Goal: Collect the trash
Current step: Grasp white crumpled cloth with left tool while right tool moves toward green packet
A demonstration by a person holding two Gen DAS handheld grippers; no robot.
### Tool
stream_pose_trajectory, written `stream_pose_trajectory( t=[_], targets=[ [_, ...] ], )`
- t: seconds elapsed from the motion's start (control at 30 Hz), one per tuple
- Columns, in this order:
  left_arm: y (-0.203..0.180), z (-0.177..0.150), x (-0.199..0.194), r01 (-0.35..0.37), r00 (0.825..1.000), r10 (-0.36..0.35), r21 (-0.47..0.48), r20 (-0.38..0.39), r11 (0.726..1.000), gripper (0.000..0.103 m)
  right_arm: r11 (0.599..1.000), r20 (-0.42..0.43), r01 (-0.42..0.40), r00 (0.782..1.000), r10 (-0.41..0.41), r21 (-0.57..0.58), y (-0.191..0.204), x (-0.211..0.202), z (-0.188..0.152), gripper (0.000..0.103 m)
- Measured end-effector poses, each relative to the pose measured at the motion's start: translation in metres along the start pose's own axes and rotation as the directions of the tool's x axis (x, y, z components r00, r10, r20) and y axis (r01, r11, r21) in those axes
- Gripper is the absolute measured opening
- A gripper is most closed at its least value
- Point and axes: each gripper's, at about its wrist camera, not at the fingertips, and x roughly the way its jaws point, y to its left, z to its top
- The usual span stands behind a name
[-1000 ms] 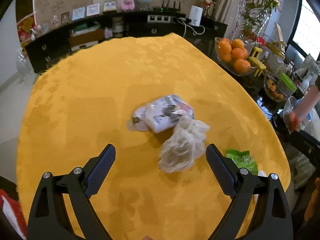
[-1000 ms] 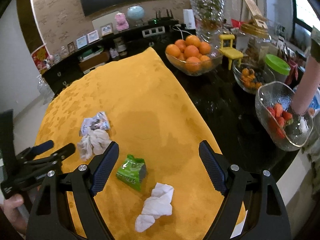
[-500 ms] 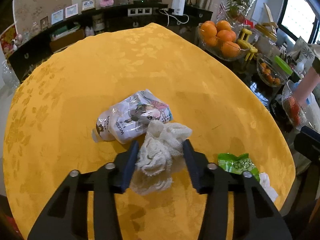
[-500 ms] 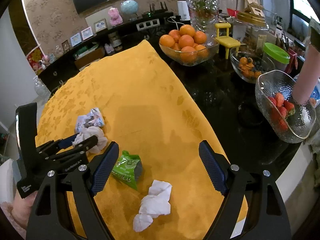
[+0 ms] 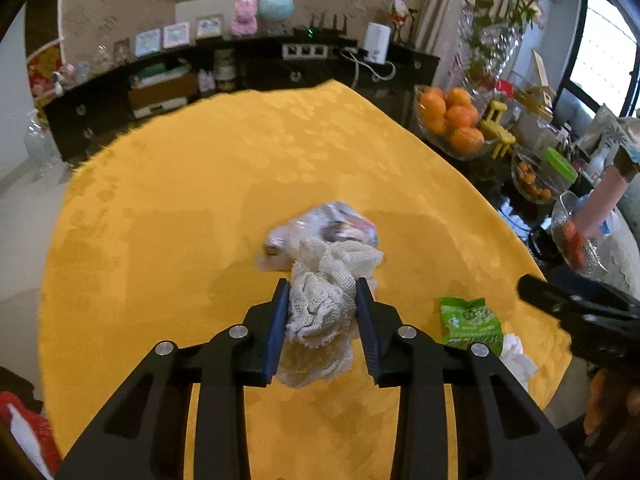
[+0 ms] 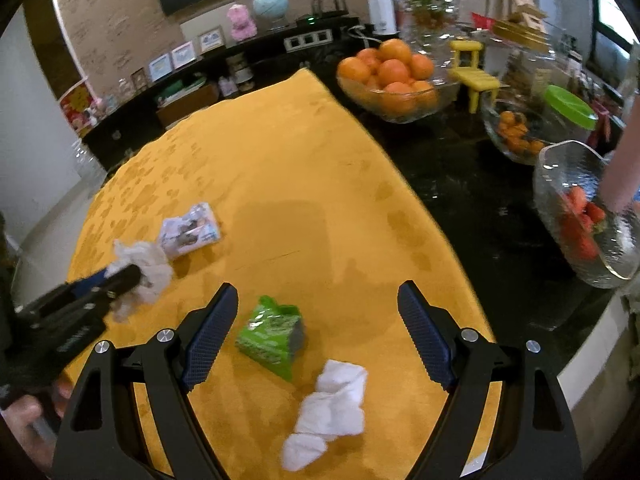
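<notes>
Both L gripper [image 5: 322, 292] fingers just closed on net wad [image 5: 324, 300]; lifted.

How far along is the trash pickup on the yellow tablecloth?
Nothing looks collected yet. In hand: the left tongs have just closed on the white net wad. Left on the tablecloth: the printed wrapper, the green packet and the white tissue, the last two below the open right tongs. No bin is visible.
</notes>
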Motion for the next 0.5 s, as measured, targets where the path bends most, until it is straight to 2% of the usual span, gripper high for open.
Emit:
stream_pose_trajectory(
  t=[0.23,0.5],
  targets=[
    [0.021,-0.013,-0.045,-0.056,0.997,0.056,-0.012,0.057,0.998,0.032,0.999,-0.053,-0.035,0.998,0.033,-0.034,0.025,0.024,-0.011,0.079],
    [0.046,-0.025,-0.074,-0.071,0.993,0.077,-0.068,0.086,0.995,0.031,0.995,-0.119,0.023,0.992,-0.035,-0.094,0.041,0.057,-0.025,0.079]
  ],
)
